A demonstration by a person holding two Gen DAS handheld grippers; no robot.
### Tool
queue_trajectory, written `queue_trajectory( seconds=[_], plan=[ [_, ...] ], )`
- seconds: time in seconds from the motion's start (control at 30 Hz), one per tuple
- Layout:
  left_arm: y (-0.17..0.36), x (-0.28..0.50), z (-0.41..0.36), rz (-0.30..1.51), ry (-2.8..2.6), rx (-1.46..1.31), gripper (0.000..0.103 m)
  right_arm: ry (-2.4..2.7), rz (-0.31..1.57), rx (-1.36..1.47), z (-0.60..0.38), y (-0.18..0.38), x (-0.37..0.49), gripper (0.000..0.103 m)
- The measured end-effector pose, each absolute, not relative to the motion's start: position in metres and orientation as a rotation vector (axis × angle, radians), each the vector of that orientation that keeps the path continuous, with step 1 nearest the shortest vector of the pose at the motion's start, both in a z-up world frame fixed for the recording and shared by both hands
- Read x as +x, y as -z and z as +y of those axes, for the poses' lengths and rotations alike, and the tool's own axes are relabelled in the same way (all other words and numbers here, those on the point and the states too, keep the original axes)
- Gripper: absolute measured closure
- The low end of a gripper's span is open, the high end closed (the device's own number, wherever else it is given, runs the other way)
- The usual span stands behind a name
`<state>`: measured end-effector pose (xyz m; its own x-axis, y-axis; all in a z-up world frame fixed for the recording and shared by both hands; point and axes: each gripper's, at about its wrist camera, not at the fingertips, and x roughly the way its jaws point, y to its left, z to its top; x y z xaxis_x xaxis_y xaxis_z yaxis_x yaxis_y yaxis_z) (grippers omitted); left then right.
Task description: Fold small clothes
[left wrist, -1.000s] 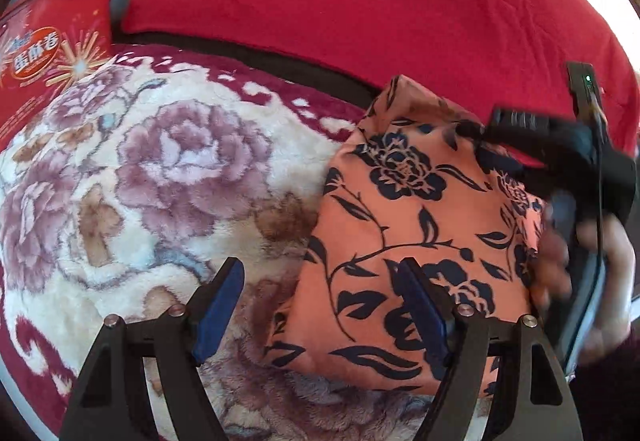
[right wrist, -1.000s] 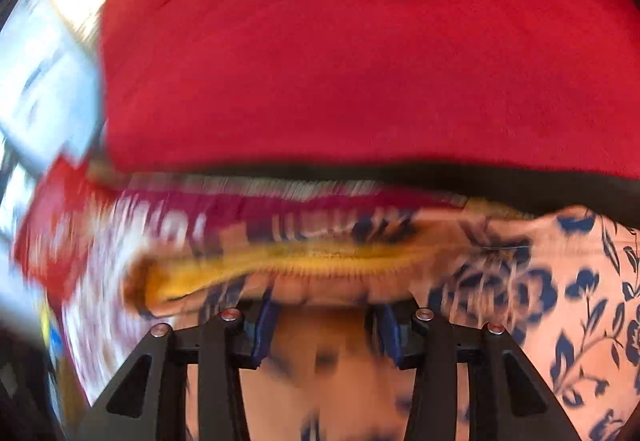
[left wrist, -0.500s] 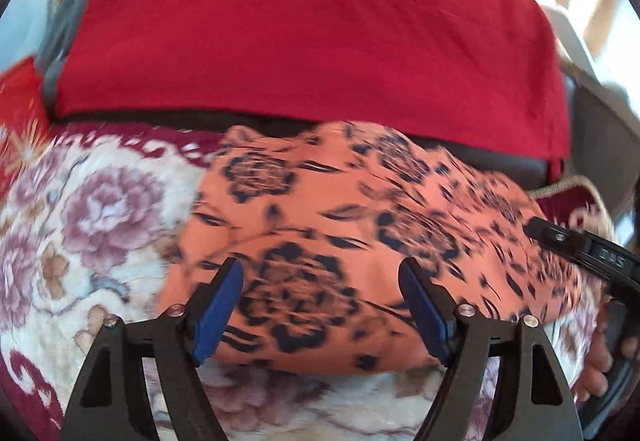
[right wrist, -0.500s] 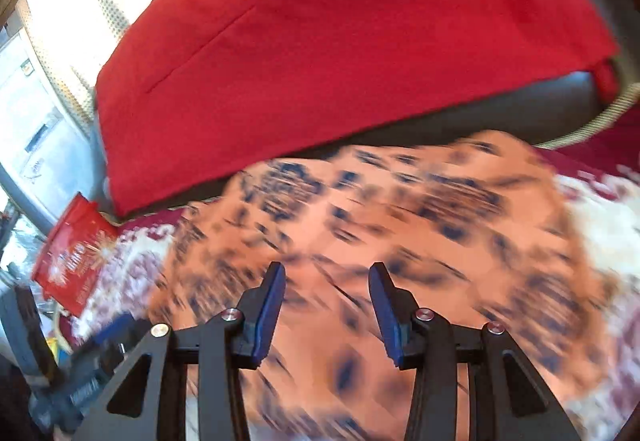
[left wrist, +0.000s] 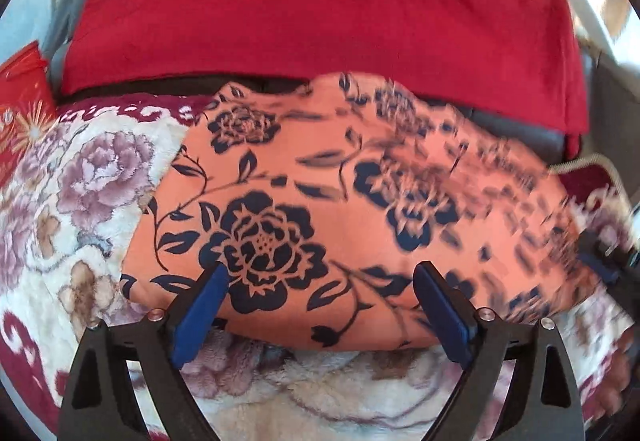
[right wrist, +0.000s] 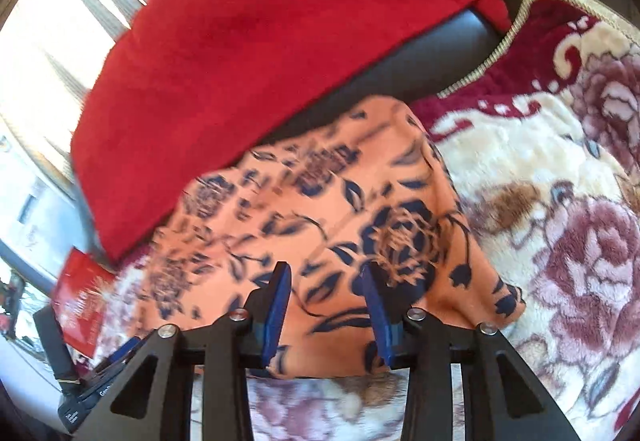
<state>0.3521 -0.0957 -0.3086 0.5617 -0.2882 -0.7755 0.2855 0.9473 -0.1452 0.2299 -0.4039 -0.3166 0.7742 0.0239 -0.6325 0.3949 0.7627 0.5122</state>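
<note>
Here you have one small garment (left wrist: 340,209), orange with dark blue flowers, lying spread on one plush floral blanket (left wrist: 68,201), its far edge against the dark sofa seat edge. One red throw (left wrist: 320,1) drapes the sofa back behind it, and one red gift bag (left wrist: 20,113) stands at the far left. Your left gripper (left wrist: 320,305) hovers at the garment's near edge; its jaws have just been opening and stand wide apart, pinching nothing. Your right gripper (right wrist: 326,305) sits over the garment's near right part; its jaws have just been closing but stay parted, with cloth seen between them, not squeezed. The garment's right half is blurred in the left view.
</note>
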Motion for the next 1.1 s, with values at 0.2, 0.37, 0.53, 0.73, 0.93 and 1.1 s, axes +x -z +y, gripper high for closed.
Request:
queue_trajectory(
  seconds=[0.2,0.37,0.53,0.73,0.93,1.1],
  plan=[
    [0.319,0.363,-0.107,0.956,0.257,0.085,0.009,0.22,0.726,0.747,-0.405,0.335,0.249,0.052],
    [0.329,0.374,-0.109,1.0,0.251,0.064,0.004,0.198,0.765,0.757,-0.407,0.339,0.252,0.052],
    [0.313,0.363,-0.106,0.957,0.233,0.077,0.004,0.185,0.716,0.809,-0.411,0.326,0.228,0.052],
    [0.3,0.34,-0.088,0.893,0.203,0.037,0.004,0.145,0.626,0.943,-0.425,0.318,0.186,0.044],
    [0.298,0.336,-0.071,0.88,0.193,-0.012,0.004,0.1,0.521,1.094,-0.438,0.321,0.15,0.044],
    [0.313,0.351,-0.073,0.878,0.127,0.072,0.004,0.113,0.473,1.052,-0.437,0.311,0.159,0.05]
  ],
)
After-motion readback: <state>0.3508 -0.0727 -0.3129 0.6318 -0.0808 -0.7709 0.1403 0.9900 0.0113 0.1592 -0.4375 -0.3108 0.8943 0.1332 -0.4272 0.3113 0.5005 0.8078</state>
